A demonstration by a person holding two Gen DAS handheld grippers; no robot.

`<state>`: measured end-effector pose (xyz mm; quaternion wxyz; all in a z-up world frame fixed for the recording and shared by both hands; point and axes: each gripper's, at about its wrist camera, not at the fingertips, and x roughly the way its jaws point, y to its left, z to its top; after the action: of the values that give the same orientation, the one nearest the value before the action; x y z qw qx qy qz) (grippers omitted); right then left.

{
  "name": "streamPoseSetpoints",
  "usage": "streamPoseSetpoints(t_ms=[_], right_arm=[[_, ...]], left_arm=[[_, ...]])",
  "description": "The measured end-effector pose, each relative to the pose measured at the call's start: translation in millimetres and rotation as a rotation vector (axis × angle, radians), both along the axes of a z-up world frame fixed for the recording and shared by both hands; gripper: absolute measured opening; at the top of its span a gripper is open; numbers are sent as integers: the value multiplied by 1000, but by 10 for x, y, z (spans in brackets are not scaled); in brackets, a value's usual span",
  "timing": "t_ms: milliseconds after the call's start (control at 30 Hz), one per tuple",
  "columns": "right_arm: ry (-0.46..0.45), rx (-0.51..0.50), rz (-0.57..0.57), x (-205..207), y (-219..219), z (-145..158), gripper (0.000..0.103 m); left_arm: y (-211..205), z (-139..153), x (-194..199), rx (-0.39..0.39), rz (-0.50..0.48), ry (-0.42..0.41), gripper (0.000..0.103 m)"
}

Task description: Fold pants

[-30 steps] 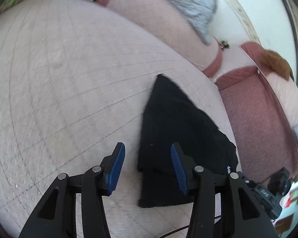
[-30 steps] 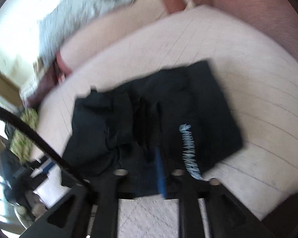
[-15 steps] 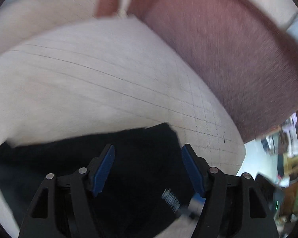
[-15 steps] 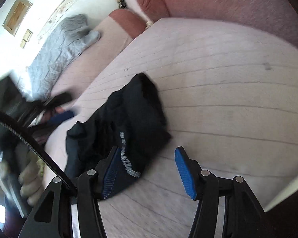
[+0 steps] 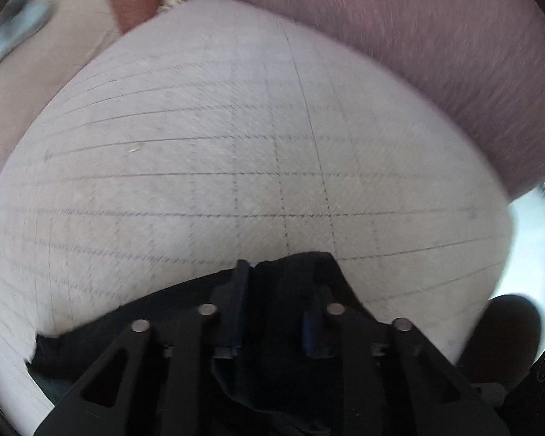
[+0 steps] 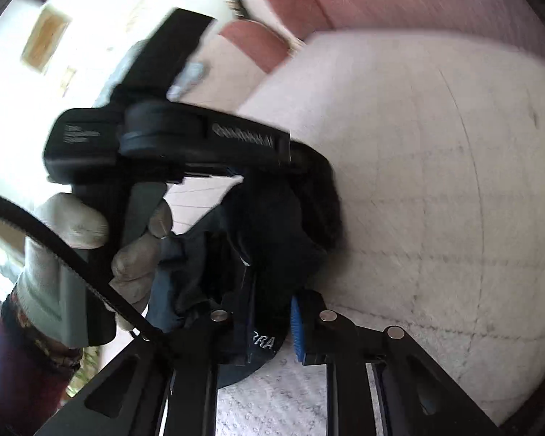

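The black pants lie bunched on a pale quilted bed cover. In the left wrist view my left gripper has its blue-padded fingers narrowed around a raised fold of the cloth. In the right wrist view my right gripper stands with its jaws partly closed around the pants, near white lettering on the cloth. The left gripper's black body and a gloved hand sit just left of the pants in that view.
A pink-red sofa back borders the bed cover at the far right. A grey blanket lies far left. A cream wall with framed pictures is behind. A black cable crosses the right wrist view.
Both grippers have moved down onto the pants and narrowed from wide open. The left gripper has come close beside the right one. The cloth is now bunched up between them.
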<state>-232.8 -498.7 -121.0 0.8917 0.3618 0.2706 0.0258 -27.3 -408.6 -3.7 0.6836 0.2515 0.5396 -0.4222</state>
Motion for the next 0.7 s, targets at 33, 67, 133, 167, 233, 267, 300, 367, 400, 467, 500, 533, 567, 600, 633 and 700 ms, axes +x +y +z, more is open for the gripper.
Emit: streamPoseSetpoints(t_ms=[33, 67, 133, 167, 233, 267, 300, 367, 400, 467, 500, 533, 567, 600, 633, 700], right_arm=[[-20, -39, 20, 8, 79, 113, 15], [-37, -71, 44, 17, 170, 212, 15], [-56, -100, 89, 53, 337, 344, 14], [-64, -112, 119, 100, 442, 413, 14], [-81, -154, 181, 190, 681, 546, 14], [-91, -194, 225, 250, 874, 628, 14], [-97, -221, 254, 263, 979, 671, 14], [-107, -290, 323, 369, 1277, 749, 14], [-106, -329, 359, 433, 1449, 773, 14], [-95, -393, 429, 560, 1789, 742, 14], [-83, -417, 464, 621, 1956, 670, 14], [-67, -439, 502, 706, 2127, 589, 14], [-54, -459, 524, 777, 2243, 530, 14], [-39, -489, 544, 844, 2378, 436, 15], [-28, -514, 557, 894, 2492, 359, 19], [-3, -539, 578, 954, 2649, 197, 28]], left_arm=[[147, 121, 37, -49, 29, 17, 16], [318, 243, 75, -101, 62, 32, 12], [667, 408, 147, -190, 125, 59, 12], [860, 468, 186, -230, 157, 70, 12], [1305, 578, 317, -323, 244, 107, 12], [1509, 585, 343, -363, 284, 128, 12], [1740, 601, 422, -406, 330, 149, 12], [2205, 572, 534, -486, 410, 181, 12], [2494, 511, 586, -525, 459, 197, 11], [2862, 382, 666, -574, 523, 239, 11], [3061, 279, 704, -602, 560, 269, 11], [3283, 121, 748, -623, 615, 304, 11], [3355, 10, 790, -629, 646, 320, 11], [3505, -143, 832, -639, 692, 348, 12], [3595, -255, 868, -642, 723, 370, 12], [3697, -411, 915, -635, 765, 389, 14]])
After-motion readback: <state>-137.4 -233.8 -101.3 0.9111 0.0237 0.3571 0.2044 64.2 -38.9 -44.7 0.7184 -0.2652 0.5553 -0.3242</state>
